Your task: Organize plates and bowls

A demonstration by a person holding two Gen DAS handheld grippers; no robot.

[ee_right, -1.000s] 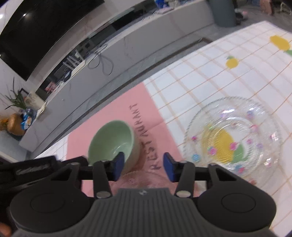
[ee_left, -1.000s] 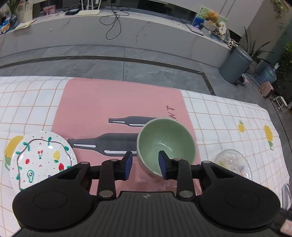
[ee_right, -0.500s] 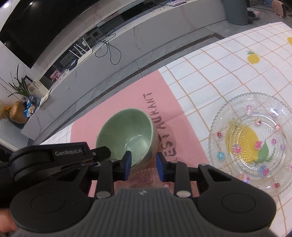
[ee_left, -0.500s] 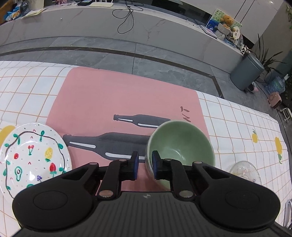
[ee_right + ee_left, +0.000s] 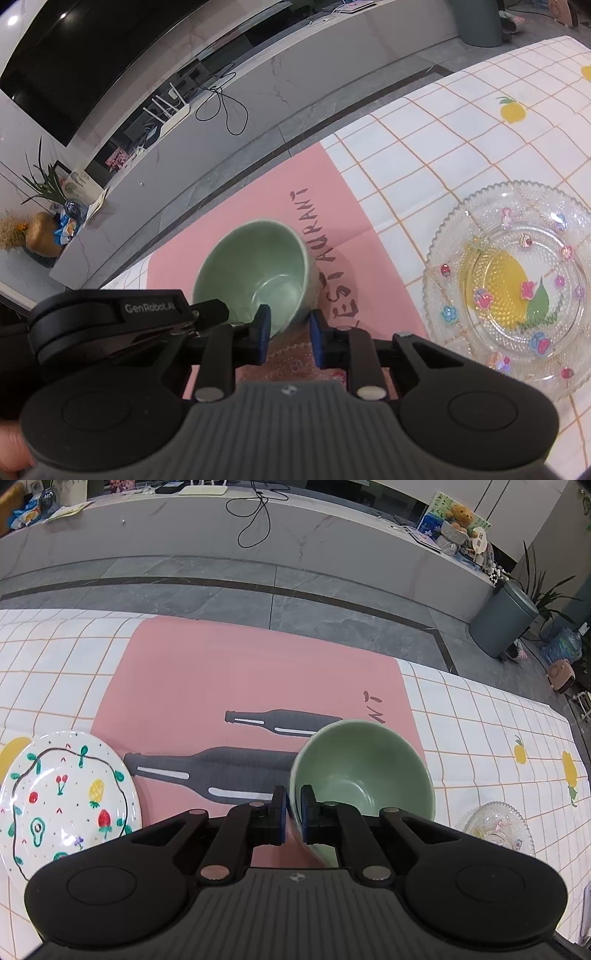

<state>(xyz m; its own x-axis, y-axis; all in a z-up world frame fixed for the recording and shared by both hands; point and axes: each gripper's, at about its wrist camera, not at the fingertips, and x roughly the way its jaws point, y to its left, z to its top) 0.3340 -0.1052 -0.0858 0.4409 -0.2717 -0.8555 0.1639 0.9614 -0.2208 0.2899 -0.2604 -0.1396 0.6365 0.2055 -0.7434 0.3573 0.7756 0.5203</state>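
Pink mat (image 5: 236, 679) on checked tablecloth (image 5: 480, 716); left hand-held gripper (image 5: 292, 814) pinches green bowl (image 5: 364, 771).

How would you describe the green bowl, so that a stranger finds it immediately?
Find the pink placemat on the checked tablecloth. Near its right edge sits the green bowl, its rim pinched by the left gripper. It alone is deep and plain; the neighbours are flat, decorated plates.

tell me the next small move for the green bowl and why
Probably lift the green bowl slightly with the left gripper: it is shut on the bowl's rim. The right gripper, jaws closing, straddles the rim opposite, so wait for its grip first.
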